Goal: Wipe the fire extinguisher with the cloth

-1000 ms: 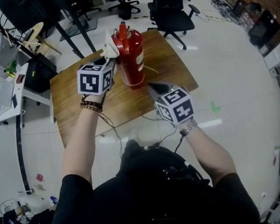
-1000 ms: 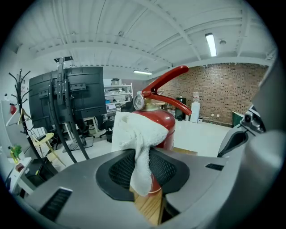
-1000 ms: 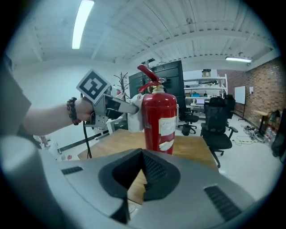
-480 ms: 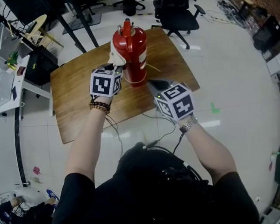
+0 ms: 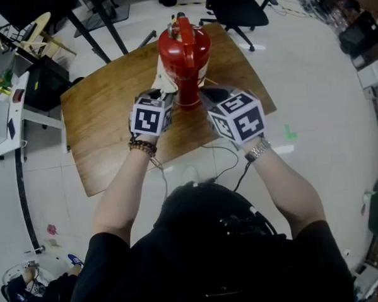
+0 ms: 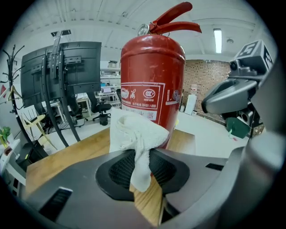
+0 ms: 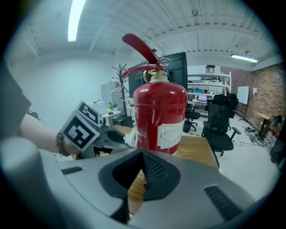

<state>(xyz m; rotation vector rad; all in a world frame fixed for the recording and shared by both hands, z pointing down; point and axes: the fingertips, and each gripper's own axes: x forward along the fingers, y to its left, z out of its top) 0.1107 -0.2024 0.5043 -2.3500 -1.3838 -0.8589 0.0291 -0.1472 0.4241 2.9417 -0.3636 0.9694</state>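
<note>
White towelling cloth (image 6: 136,138), clamped in the left gripper (image 6: 143,175), has slid down the red metal fire extinguisher (image 6: 152,85): wiping advances. Right gripper (image 7: 140,175) is closed, empty.

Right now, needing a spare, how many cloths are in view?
1: the white cloth is clamped in the left gripper, against the fire extinguisher. Others could hide behind it.

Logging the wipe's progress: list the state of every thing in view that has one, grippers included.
fire extinguisher: upright on the table, levers apart, not squeezed.
cloth: bunched, pinched in the left gripper, lying against the fire extinguisher's lower side.
left gripper: shut on the cloth.
right gripper: shut, nothing between its jaws.
table: bears the fire extinguisher.
</note>
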